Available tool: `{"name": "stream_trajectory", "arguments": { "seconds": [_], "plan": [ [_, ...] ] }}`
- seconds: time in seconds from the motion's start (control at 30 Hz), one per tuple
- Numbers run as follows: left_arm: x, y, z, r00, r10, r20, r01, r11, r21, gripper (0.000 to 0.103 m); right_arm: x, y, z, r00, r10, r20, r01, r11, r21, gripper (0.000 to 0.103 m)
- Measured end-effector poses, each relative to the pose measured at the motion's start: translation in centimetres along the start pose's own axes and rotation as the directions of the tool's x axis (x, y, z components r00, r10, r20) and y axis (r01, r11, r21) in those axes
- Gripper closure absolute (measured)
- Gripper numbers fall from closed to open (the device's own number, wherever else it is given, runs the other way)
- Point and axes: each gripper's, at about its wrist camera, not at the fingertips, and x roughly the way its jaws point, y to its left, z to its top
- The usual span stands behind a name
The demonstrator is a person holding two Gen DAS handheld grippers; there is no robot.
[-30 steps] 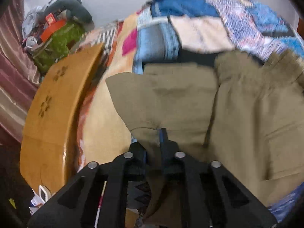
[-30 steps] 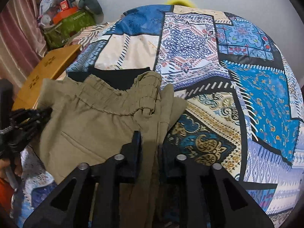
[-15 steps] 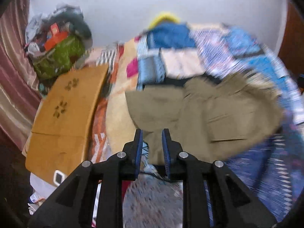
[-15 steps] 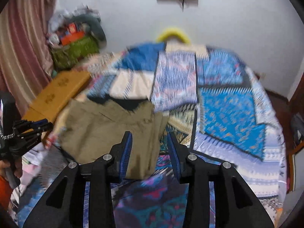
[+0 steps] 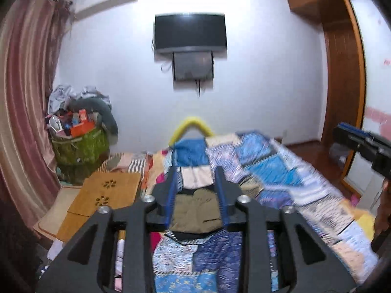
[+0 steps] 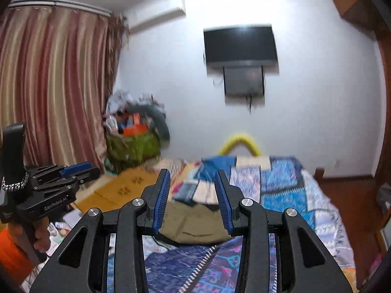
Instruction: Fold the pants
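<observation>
The olive pants (image 5: 196, 210) lie folded in a compact pile on the patchwork bedspread (image 5: 268, 171); they also show in the right wrist view (image 6: 193, 224). My left gripper (image 5: 195, 173) is open and empty, raised well above and back from the pants. My right gripper (image 6: 191, 175) is open and empty too, lifted away from the pants. The left gripper also shows at the left of the right wrist view (image 6: 80, 168), and the right gripper at the right edge of the left wrist view (image 5: 342, 131).
A wooden lap table (image 5: 107, 193) lies at the bed's left side. A green bag heaped with clutter (image 5: 78, 144) stands by the striped curtain (image 5: 22, 97). A TV (image 5: 190, 31) hangs on the far wall. A wooden wardrobe (image 5: 342, 73) stands at right.
Both grippers let go of the pants, opened, and pulled up and back from the bed. The pants now lie folded far below, and the views tilted up to the wall.
</observation>
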Motion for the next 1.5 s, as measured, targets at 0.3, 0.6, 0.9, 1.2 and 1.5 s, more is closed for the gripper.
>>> {"name": "stream_trajectory", "arguments": {
  "seconds": [0.3,0.6,0.9,1.2,1.5],
  "plan": [
    [-10.1,-2.0,-1.1,0.987,0.041,0.158,-0.038,0.999,-0.019,0.012,-6.1,4.0,-0.5,0.989,-0.076,0.128,0.085,0.994,-0.068,0.008],
    [-12.8,-2.9,-2.4,0.978,0.07,0.197,-0.069,0.998,-0.014,0.0,-6.9,4.9,-1.0,0.987,-0.099,0.13,0.109,0.991,-0.072,0.0],
    [-13.8,-2.8,-2.8,0.977,0.057,0.205,-0.053,0.998,-0.027,0.0,-7.8,4.5,-1.7,0.989,-0.087,0.121,0.091,0.995,-0.028,0.0],
    [-13.3,-3.0,-3.3,0.979,0.055,0.196,-0.053,0.998,-0.017,0.0,-8.5,4.3,-2.5,0.989,-0.087,0.119,0.088,0.996,-0.003,0.0],
    [-12.7,-2.9,-3.6,0.982,0.057,0.178,-0.053,0.998,-0.026,0.0,-8.2,3.8,-3.1,0.993,-0.084,0.086,0.082,0.996,0.022,0.0]
  ]
}}
